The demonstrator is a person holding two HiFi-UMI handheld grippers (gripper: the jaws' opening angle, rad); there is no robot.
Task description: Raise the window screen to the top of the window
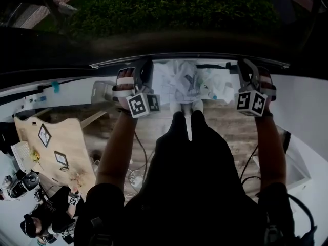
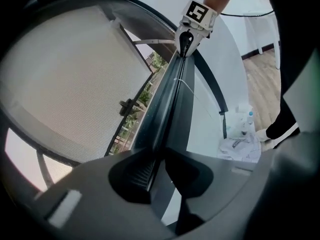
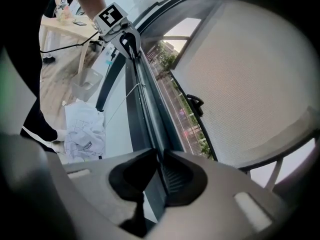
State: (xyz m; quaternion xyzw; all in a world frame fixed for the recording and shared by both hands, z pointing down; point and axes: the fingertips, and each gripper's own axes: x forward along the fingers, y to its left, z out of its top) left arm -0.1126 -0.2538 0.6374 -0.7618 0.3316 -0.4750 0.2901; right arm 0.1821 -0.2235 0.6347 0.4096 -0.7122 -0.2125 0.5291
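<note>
Window screen (image 2: 75, 74): pale mesh in the frame, with its dark rail (image 2: 170, 109) running between my two claws; I cannot tell how near the top it stands. My left gripper (image 2: 156, 168) and right gripper (image 3: 159, 173) are each closed down on the rail's thin lip, one near either end. Likely faults: lifting one side faster would tilt and jam the rail, and so narrow a bite may let the lip slip from the pads.
</note>
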